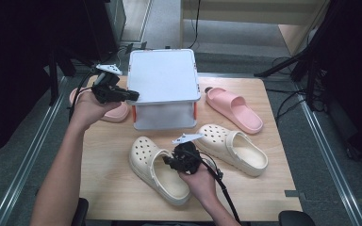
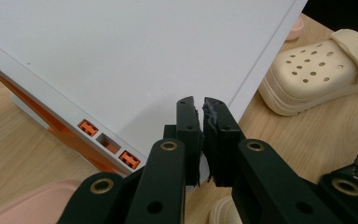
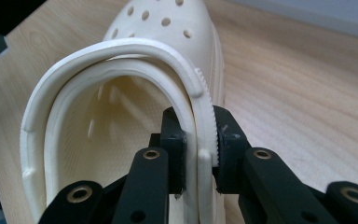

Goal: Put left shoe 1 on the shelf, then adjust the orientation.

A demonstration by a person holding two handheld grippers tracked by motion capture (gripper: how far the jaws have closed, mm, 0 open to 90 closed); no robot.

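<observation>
A: Cream foam, perforated on top — that clog with the heel strap (image 1: 156, 167) lies low and left of centre in the high view, on the pale wooden desk (image 1: 108, 150). What has hold of it?

B: The right gripper (image 1: 172, 161). In the right gripper view its jaws straddle the clog's side wall (image 3: 200, 135) at the lower middle of the frame, one jaw inside the shoe, the other outside, both pads pressed on the rim and the strap lying against it. They are clamped on it with only the wall's thickness between them.

A: And the other hand?

B: The left gripper (image 1: 133, 95) sits at the upper left of the high view, at the left edge of the white flat-topped plastic box with orange fittings (image 1: 162, 75). In the left gripper view the jaws (image 2: 204, 135) are closed nearly pad to pad. They lie over the box's white edge, but I cannot tell whether they pinch it.

A: Other shoes?

B: A second cream clog (image 1: 233, 147) lies right of centre, just beside the held one. A pink foam slide sandal (image 1: 233, 108) lies at the upper right of the desk, and another pink slide (image 1: 113, 113) shows under the left hand.
</observation>
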